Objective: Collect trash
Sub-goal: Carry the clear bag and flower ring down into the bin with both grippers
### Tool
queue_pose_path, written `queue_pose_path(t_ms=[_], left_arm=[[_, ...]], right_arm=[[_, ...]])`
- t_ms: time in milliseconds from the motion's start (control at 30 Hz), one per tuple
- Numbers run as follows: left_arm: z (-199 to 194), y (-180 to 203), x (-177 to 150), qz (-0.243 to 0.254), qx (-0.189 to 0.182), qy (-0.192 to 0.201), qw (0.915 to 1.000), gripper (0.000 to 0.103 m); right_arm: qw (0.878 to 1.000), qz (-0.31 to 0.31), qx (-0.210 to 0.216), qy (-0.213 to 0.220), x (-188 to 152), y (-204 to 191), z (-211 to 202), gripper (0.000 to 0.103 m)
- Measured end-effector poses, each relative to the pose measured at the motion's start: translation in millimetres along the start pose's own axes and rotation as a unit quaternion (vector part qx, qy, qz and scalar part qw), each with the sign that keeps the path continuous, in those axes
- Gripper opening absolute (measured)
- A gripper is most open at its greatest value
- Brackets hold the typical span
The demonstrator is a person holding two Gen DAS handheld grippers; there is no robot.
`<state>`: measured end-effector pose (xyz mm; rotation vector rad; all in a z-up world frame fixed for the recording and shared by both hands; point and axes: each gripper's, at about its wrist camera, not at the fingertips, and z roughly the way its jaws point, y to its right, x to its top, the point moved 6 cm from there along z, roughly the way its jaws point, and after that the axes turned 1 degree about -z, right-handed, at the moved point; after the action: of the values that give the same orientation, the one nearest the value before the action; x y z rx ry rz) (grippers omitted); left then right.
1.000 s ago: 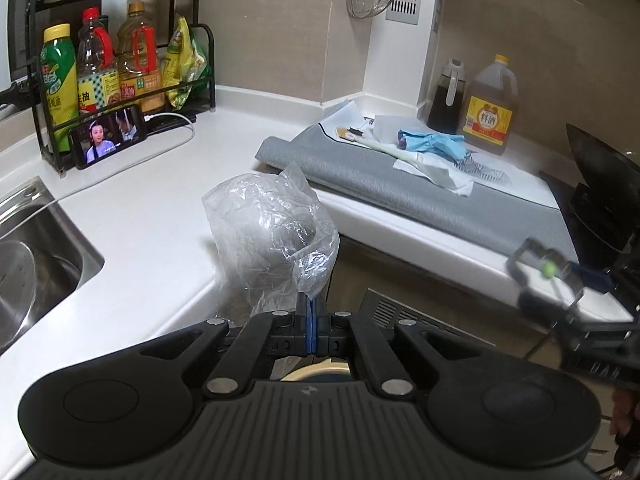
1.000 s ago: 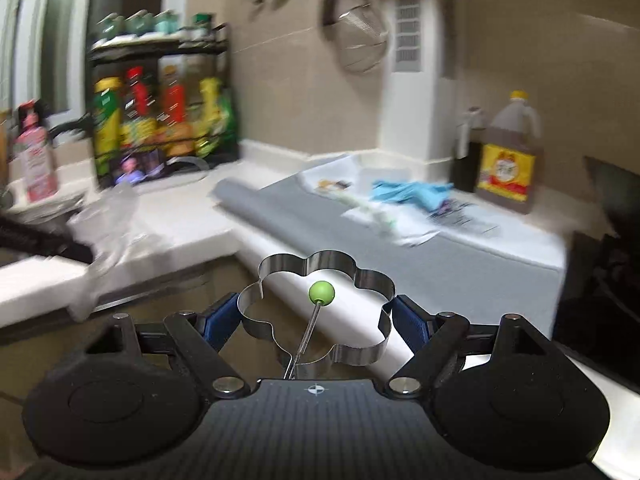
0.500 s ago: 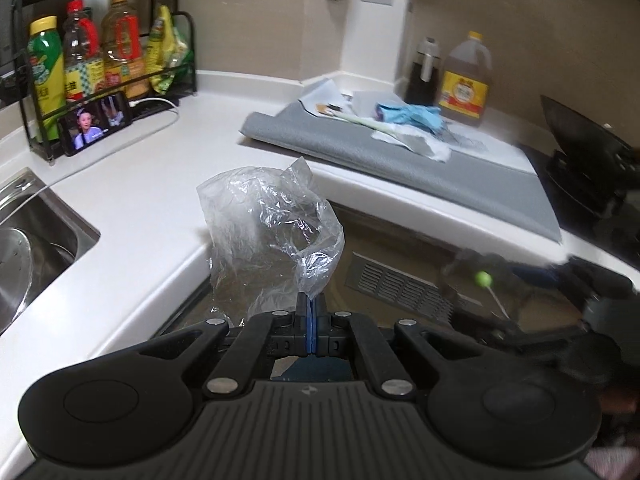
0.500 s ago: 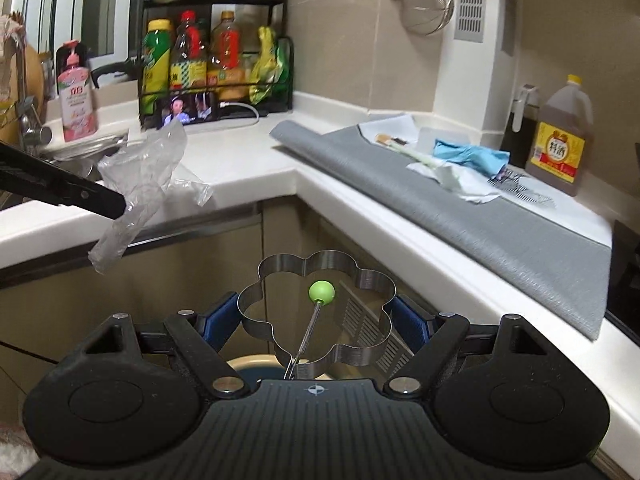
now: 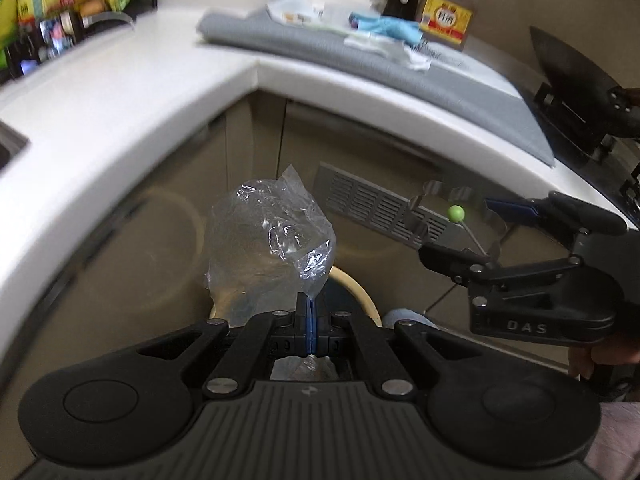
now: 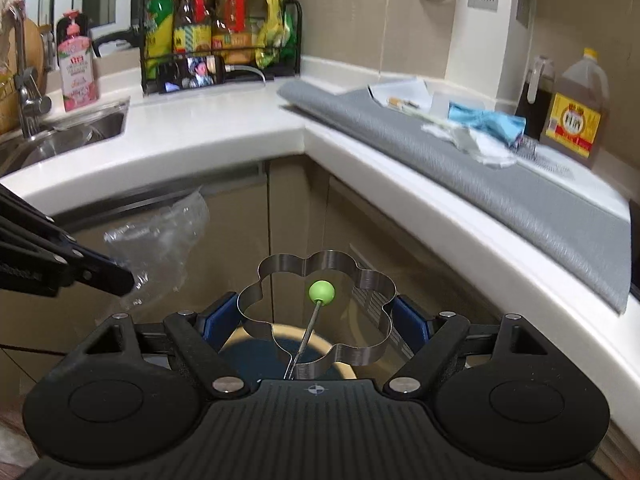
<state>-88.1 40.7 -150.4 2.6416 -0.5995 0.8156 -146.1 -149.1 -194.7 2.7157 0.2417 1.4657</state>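
My left gripper (image 5: 308,316) is shut on a crumpled clear plastic bag (image 5: 268,248), held below the counter edge over a round bin with a cream rim (image 5: 356,284). The bag also shows in the right wrist view (image 6: 160,240). My right gripper (image 6: 316,320) is shut on a flower-shaped metal ring mould (image 6: 360,280) with a green-knobbed wire handle (image 6: 321,291); it also hangs over the bin (image 6: 340,368). In the left wrist view the right gripper (image 5: 472,236) sits to the right of the bag.
A white corner counter (image 6: 224,136) carries a grey mat (image 6: 480,184) with paper scraps and a blue cloth (image 6: 484,122), an oil jug (image 6: 576,120), a bottle rack (image 6: 216,32) and a sink (image 6: 60,136). Cabinet doors (image 5: 140,264) and a vent grille (image 5: 376,208) lie behind the bin.
Both grippers have dropped from counter height to below the counter edge, over the bin. The bag and the ring mould stay gripped.
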Motion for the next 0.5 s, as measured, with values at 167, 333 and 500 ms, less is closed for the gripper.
queue_pose_path(t_ms=[167, 333, 500], left_arm=[[35, -11, -6, -0.050, -0.034, -0.034, 0.9976, 0.000], [69, -15, -9, -0.057, -0.042, -0.066, 0.9953, 0.000], [103, -15, -13, -0.070, -0.063, -0.099, 0.9907, 0.000]], right_arm=[[0.999, 0.013, -0.010, -0.030, -15, 10, 19, 0.084], [0.998, 0.010, -0.007, -0.057, -29, 11, 39, 0.084], [0.997, -0.004, 0.001, -0.078, -41, 5, 64, 0.084]])
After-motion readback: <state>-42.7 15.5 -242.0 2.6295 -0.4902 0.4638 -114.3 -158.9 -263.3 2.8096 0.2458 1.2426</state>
